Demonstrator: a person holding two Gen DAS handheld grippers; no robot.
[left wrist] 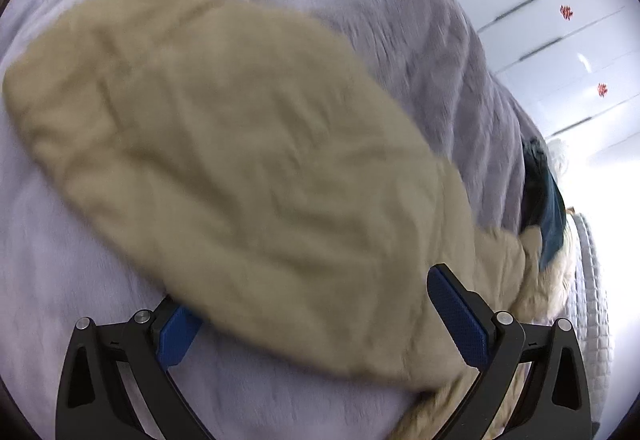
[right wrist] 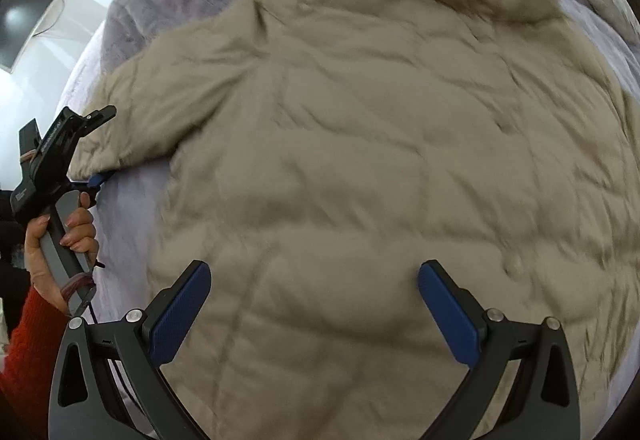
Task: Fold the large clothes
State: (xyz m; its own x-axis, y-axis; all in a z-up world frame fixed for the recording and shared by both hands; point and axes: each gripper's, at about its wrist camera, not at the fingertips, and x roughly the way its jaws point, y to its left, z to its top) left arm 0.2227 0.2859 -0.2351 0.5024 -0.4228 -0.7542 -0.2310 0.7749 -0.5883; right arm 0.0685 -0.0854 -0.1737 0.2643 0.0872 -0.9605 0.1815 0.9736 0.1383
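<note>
The right tongs (right wrist: 314, 304) are hanging spread wide over the beige padded jacket (right wrist: 380, 159), gripping nothing. The jacket is lying flat on a lavender blanket (right wrist: 132, 23) covering the bed. At its sleeve (left wrist: 224, 143), the left tongs (left wrist: 316, 314) are standing apart with one pad under the cuff and the other above, not pinching it. A hand (right wrist: 60, 236) in a red sleeve (right wrist: 28, 352) is gripping that tool. Farther off, a dark teal garment (left wrist: 552, 207) is lying beside the collar.
</note>
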